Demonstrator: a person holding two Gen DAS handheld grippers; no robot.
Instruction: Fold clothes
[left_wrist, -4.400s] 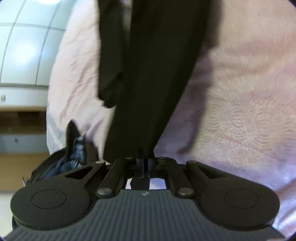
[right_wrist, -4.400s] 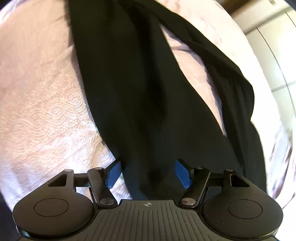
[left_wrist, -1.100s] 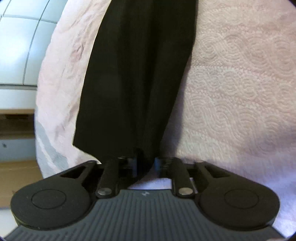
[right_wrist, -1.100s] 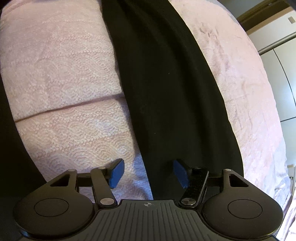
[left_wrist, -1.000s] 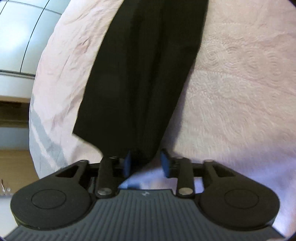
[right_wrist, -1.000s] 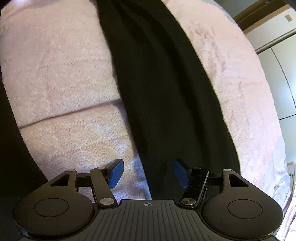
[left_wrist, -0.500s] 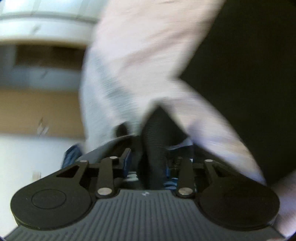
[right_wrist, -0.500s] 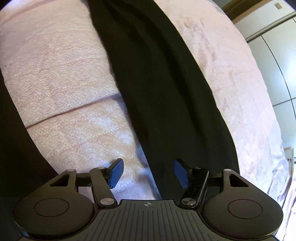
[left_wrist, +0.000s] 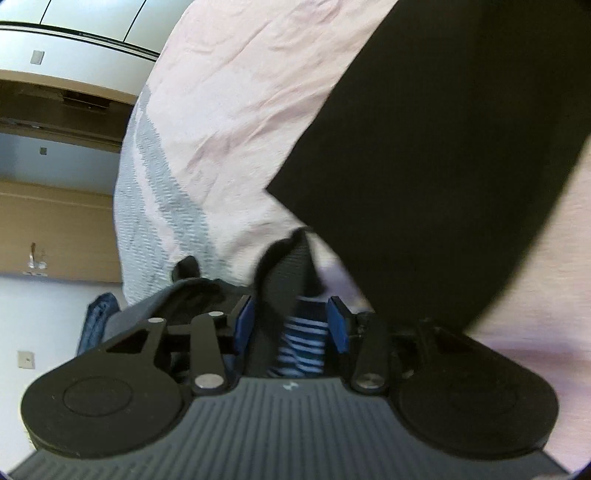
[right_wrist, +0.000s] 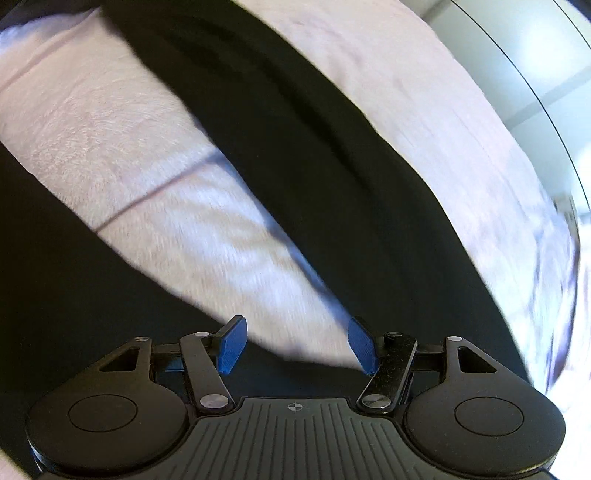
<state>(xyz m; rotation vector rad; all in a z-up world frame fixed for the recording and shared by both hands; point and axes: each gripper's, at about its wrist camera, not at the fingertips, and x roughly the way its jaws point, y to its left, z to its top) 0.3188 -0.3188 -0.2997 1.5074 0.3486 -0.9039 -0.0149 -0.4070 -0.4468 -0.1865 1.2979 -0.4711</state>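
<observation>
- My left gripper (left_wrist: 291, 325) hangs over the near edge of the bed (left_wrist: 229, 122), pointing down past it. Its jaws have just been opening, and the blue pads (left_wrist: 338, 328) stand partly apart.
- Between those pads runs a dark ribbed strip of cloth (left_wrist: 286, 269). It lies against the left pad and clear of the right one, so I cannot tell whether I grip it.
- Behind that strip, lower down, sits a blue-and-white striped cloth (left_wrist: 301, 343) among a heap of dark clothes (left_wrist: 195, 291) just off the bed's edge.
- The black garment (left_wrist: 436, 147) lies spread flat on the pink bedspread, one square corner near the bed's edge, just beyond my left fingertips.
- My right gripper (right_wrist: 295, 343) hovers over the same bed with its jaws wide and nothing between them, only bedspread (right_wrist: 184, 229) showing in the gap.
- In the right wrist view the black garment (right_wrist: 314, 147) runs as a long band across the bed, passing just beside my right pad (right_wrist: 364, 347), but not touching it as far as I can see.
- This view is blurred.
- Pale cabinet doors (right_wrist: 535, 74) stand past the bed's far edge.
</observation>
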